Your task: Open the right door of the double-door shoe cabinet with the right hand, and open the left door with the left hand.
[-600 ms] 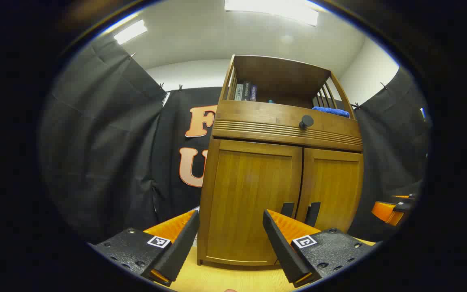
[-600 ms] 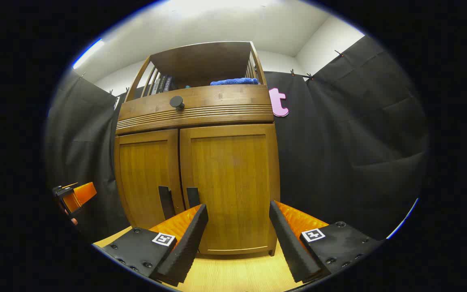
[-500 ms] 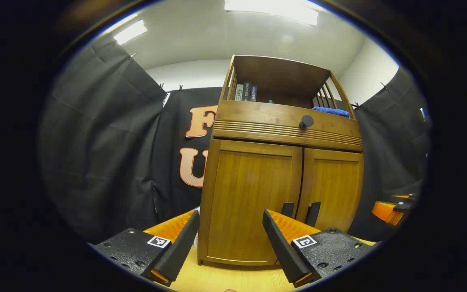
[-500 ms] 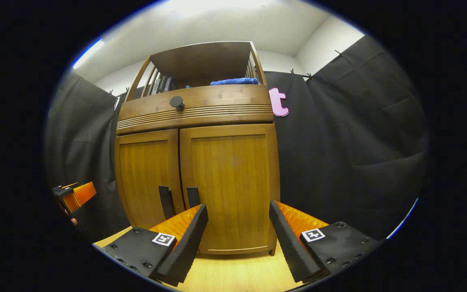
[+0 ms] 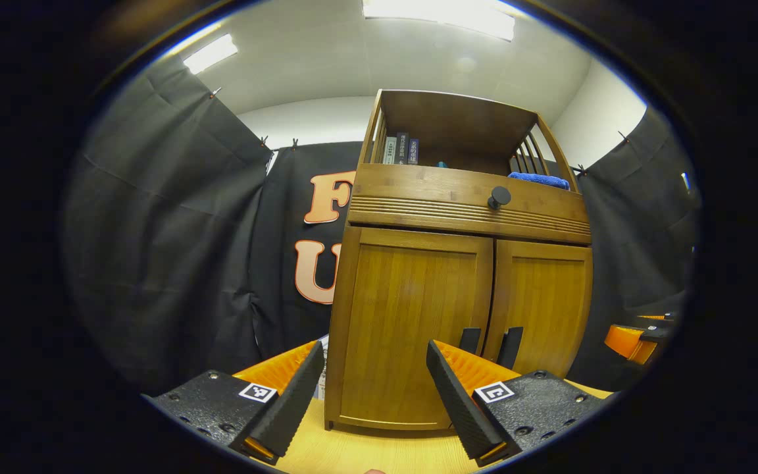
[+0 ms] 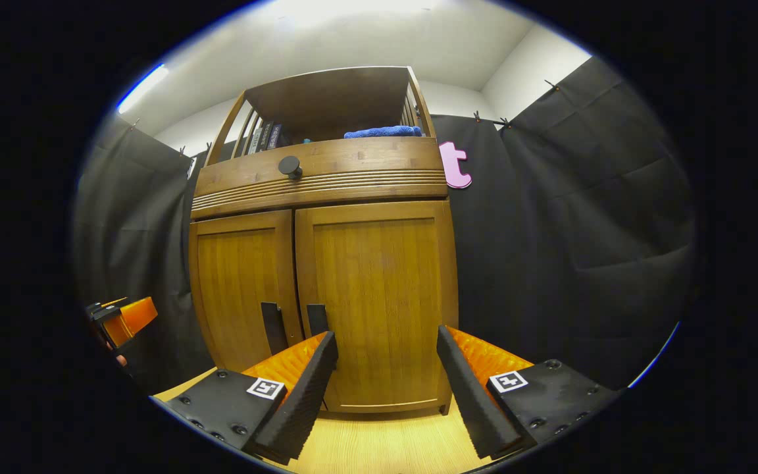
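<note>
The cabinet (image 5: 458, 263) stood on a pale wood floor (image 6: 379, 447), straight ahead of both grippers. It was brown wood with a smooth, striped grain. Both doors were shut. The left door (image 5: 412, 322) and the right door (image 6: 379, 303) each had a flat black handle (image 6: 316, 319) near the middle gap. Above the doors ran a ridged strip with a round black knob (image 5: 499, 195). The open shelf on top held some books (image 5: 399, 149) and a folded blue cloth (image 6: 382, 131). The writing on the books was too small to read.

The left gripper (image 5: 372, 388) had its jaws wide apart, holding nothing, near the left door and not touching it. The right gripper (image 6: 385, 382) was spread wide too, empty, near the right door. Their fingers (image 6: 300, 401) were black and rough, with orange ribbed backs and small square black-and-white tags. Nothing stood between the grippers and the doors. Black cloth hung all around.
</note>
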`<state>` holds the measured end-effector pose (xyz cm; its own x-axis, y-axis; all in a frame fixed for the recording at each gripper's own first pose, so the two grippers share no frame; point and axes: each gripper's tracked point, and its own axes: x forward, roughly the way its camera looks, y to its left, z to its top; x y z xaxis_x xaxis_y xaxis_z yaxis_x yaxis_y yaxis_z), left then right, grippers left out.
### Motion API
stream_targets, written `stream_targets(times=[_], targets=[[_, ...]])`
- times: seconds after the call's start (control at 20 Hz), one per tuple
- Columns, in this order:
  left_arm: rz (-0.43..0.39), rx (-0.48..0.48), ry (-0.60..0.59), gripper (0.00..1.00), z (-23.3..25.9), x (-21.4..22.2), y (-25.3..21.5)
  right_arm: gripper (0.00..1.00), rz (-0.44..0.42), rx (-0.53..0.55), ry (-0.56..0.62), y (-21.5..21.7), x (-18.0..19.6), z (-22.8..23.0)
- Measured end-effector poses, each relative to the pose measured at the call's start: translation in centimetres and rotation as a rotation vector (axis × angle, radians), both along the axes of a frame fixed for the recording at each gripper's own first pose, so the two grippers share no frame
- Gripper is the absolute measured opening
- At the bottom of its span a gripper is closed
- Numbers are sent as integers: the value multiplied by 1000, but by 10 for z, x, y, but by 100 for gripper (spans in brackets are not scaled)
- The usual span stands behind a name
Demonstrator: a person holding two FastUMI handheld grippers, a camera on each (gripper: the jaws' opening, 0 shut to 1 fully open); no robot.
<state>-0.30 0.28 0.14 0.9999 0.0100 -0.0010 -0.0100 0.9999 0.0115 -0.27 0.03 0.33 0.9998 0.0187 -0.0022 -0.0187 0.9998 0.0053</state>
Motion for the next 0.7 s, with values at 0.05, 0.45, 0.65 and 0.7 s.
stream_targets(times=[0.05,0.45,0.65,0.7], targets=[[0,2,-1,95,1,1,0,98,0,0,-1,0,0,1],[1,1,7,95,-3,3,2,89,23,-8,-26,7,2,8],[7,11,9,98,-2,3,6,89,53,-38,-65,15,29,18],[6,11,10,94,-3,3,6,89,56,-44,-73,17,37,21]])
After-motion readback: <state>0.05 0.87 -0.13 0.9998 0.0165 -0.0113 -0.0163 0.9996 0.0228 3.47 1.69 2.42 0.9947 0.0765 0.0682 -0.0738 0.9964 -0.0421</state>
